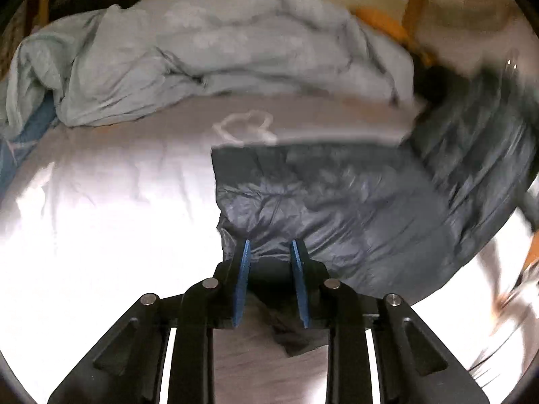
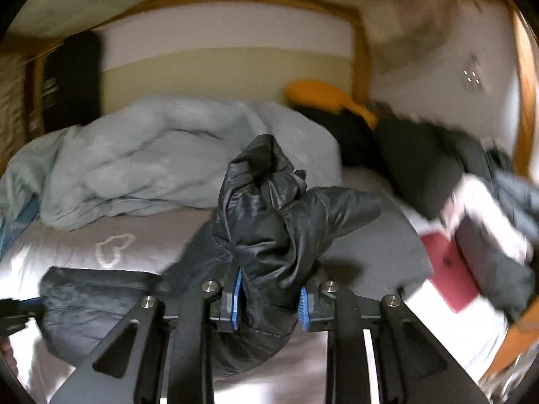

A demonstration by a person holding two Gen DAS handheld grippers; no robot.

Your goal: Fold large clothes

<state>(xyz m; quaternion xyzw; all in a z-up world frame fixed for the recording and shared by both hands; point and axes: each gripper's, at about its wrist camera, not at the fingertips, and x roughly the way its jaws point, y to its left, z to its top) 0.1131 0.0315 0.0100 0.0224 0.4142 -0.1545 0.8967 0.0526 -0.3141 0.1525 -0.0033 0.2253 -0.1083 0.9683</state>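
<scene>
A dark, shiny puffer jacket [image 1: 337, 208] lies spread over the right half of a pale bed sheet [image 1: 101, 202]. My left gripper [image 1: 270, 245] is shut on its near edge, and dark fabric fills the gap between the blue pads [image 1: 243, 282] and hangs below them. In the right wrist view my right gripper [image 2: 271, 289] is shut on a thick bunched part of the same jacket [image 2: 269, 202], held up off the bed. The fabric bulges above the fingers and hides their tips. At the far left of that view the left gripper [image 2: 20, 306] holds the jacket's flat corner.
A rumpled light-blue duvet [image 2: 151, 161] is heaped across the back of the bed. Dark clothes [image 2: 421, 161] and an orange item [image 2: 323, 97] lie at the back right, with a dark red flat object [image 2: 448, 266] nearer. A wooden frame [image 2: 360, 43] borders the wall.
</scene>
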